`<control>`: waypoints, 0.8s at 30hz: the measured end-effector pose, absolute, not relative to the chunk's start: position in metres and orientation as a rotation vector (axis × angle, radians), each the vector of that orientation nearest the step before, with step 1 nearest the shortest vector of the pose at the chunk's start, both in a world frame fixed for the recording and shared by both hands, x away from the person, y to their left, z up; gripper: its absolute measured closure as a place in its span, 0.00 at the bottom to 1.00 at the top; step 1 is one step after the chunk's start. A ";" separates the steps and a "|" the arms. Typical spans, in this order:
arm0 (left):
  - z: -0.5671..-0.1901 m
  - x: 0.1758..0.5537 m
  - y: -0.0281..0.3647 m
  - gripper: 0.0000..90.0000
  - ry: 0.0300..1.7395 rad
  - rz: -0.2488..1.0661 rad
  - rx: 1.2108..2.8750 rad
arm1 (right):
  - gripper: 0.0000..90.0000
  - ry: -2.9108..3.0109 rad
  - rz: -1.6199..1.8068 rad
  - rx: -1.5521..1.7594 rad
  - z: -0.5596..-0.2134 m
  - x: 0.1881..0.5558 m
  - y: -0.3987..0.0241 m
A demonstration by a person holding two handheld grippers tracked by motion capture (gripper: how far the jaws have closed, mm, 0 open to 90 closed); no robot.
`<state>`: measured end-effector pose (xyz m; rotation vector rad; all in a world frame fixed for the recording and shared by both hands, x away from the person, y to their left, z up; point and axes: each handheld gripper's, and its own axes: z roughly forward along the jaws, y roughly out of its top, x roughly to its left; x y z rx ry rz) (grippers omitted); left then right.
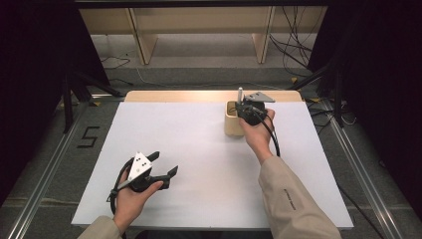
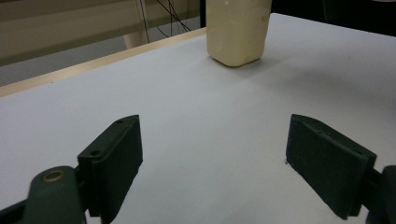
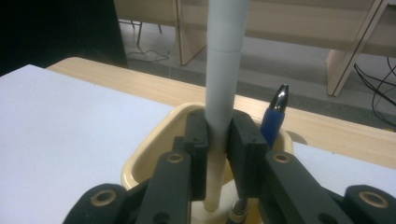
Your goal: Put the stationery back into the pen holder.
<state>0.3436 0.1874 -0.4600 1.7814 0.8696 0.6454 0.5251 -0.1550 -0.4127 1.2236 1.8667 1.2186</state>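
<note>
A cream pen holder [image 1: 232, 119] stands at the back of the white table, right of centre. My right gripper [image 3: 218, 140] sits over its mouth, shut on an upright grey-white pen [image 3: 224, 70] whose lower end reaches into the cup [image 3: 154, 149]. Beside it in the cup stands a blue pen [image 3: 274, 116] with a dark tip. In the high view the grey pen [image 1: 240, 93] pokes up above the right gripper [image 1: 247, 112]. My left gripper [image 1: 164, 167] rests low at the front left, open, nothing between its pads [image 2: 116, 154]. The left gripper view has the holder [image 2: 237, 30] far ahead.
The white table sheet [image 1: 199, 164] has a wooden strip [image 1: 164, 95] along its back edge. Beyond it are shelf legs and loose cables [image 1: 293, 45] on the floor. Dark stands flank both sides of the table.
</note>
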 end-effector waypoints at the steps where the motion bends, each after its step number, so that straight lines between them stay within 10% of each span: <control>1: -0.460 0.344 0.187 0.21 0.870 0.645 1.781 | 0.88 1.869 1.214 1.227 -0.413 0.525 -0.155; 24: -0.461 0.344 0.187 0.21 0.866 0.645 1.782 | 0.85 1.922 1.157 1.294 -0.425 0.532 -0.155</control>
